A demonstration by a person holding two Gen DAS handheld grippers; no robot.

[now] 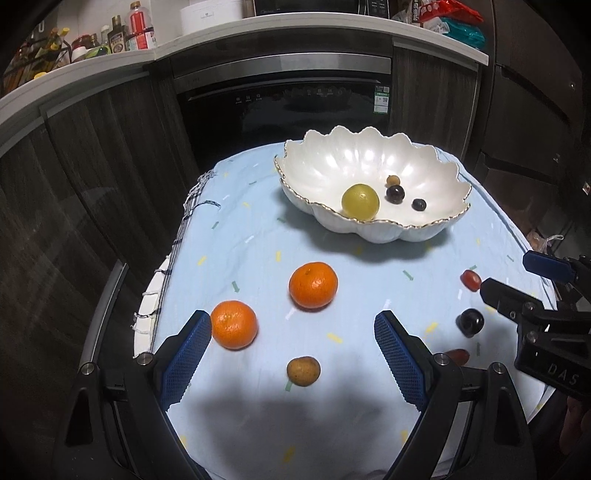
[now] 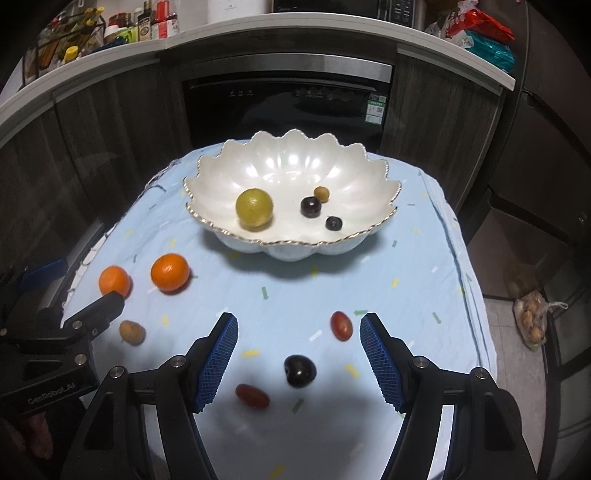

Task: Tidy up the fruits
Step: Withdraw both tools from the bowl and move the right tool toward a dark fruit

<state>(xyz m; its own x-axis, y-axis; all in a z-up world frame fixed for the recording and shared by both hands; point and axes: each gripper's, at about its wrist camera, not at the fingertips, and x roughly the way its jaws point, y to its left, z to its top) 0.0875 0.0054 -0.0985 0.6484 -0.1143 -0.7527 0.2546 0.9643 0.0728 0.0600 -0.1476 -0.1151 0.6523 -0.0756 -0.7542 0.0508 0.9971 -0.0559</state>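
Light blue cloth (image 2: 406,280) covers the small table, and it has little coloured dashes on it. At the far end of the cloth sits a white bowl (image 2: 373,184) with a wavy gold rim. Inside the bowl there is a round yellow-green fruit (image 2: 254,209) on the left, two dark grapes (image 2: 310,206) (image 2: 333,223) to its right, and one tiny tan fruit (image 2: 321,193) at the back. The rest of the fruit lies on the cloth, nearer than the bowl. On the left side are two oranges (image 1: 313,285) (image 1: 234,325), close to each other but not touching, and a small brown fruit (image 1: 303,371) lies nearer than both. On the right side are a dark plum (image 2: 300,370), a red oval fruit (image 2: 341,325) farther off, and another red oval fruit (image 2: 252,395) near and to the left of the plum. The left gripper (image 1: 291,347) hangs above the cloth with its blue fingers (image 1: 186,363) spread wide and nothing in them; the nearer orange is just beside the left finger and the brown fruit lies below the gap. The right gripper (image 2: 299,345) has its blue fingers (image 2: 218,363) spread too and holds nothing; the plum lies on the cloth below the gap, and the far red fruit is just beside the right finger. Behind the table there are dark cupboards (image 2: 436,110), a black oven (image 2: 284,107), and a white counter (image 2: 110,59) with bottles (image 2: 147,24).
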